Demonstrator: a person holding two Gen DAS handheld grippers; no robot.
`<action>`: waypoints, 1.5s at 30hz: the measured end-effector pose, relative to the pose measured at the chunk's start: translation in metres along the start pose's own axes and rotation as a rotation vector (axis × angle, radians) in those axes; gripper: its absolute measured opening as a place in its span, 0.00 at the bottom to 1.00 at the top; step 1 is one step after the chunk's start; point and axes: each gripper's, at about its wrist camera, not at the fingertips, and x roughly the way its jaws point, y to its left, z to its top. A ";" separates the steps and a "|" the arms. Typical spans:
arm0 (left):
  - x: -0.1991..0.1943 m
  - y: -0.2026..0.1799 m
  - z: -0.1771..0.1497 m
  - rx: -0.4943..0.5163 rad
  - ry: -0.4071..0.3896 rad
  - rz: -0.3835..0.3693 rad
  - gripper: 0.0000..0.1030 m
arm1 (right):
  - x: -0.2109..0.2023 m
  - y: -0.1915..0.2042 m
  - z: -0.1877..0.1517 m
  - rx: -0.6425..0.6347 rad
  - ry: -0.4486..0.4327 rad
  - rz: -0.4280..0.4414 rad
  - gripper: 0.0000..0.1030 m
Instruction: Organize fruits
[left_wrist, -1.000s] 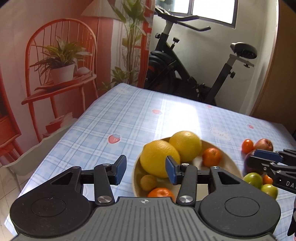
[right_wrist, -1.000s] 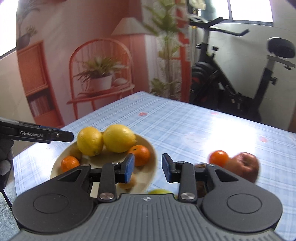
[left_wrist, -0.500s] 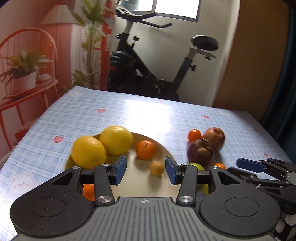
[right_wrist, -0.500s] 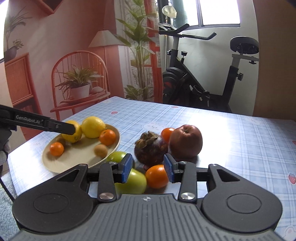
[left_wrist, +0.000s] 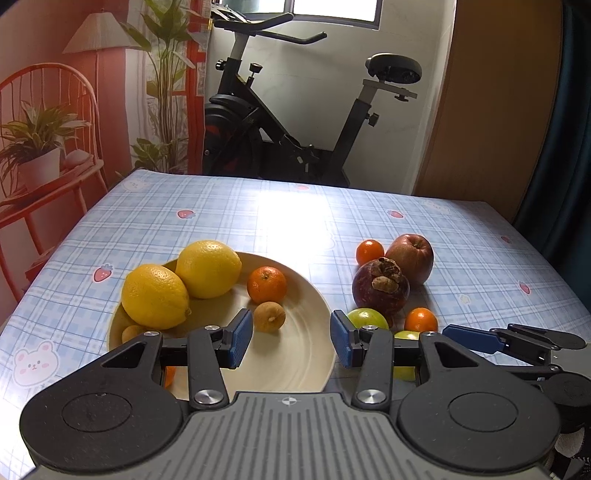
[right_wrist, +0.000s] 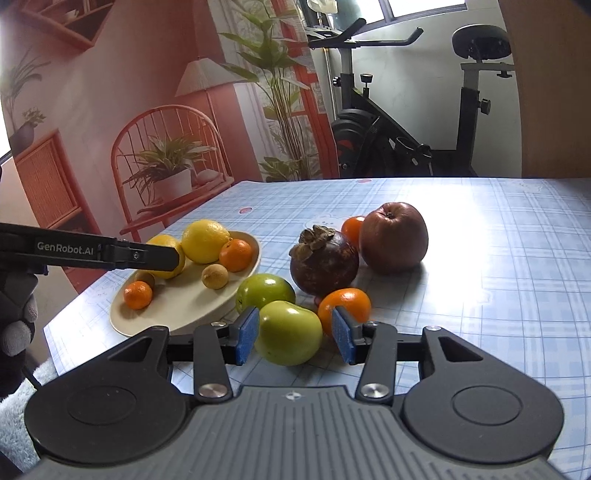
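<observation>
Just beside the cream plate (right_wrist: 177, 314), a green apple (right_wrist: 290, 338) is framed between the spread, empty jaws of the right gripper (right_wrist: 293, 336); the left gripper (left_wrist: 291, 343) is held agape over the plate.

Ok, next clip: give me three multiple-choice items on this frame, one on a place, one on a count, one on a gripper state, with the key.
1. Where does the mangosteen lie?
A. on the plate
B. on the tablecloth, beside the red apple
C. in a gripper

2. How many lemons are on the plate?
A. one
B. two
C. four

3. The right gripper is:
A. open around a green fruit
B. shut on an orange
C. out of view

Key: B, it sits off the plate by the apple; B, two yellow ones lie side by side; A, gaps show at both pads.
</observation>
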 end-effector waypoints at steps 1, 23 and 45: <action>0.001 -0.001 0.000 0.002 0.004 -0.002 0.47 | 0.001 0.001 0.000 -0.003 0.003 0.005 0.46; 0.024 -0.010 0.014 -0.102 0.177 -0.234 0.40 | 0.012 0.004 -0.004 -0.008 0.090 0.034 0.51; 0.068 -0.031 0.010 -0.136 0.359 -0.353 0.29 | 0.014 0.001 -0.014 0.001 0.120 0.068 0.50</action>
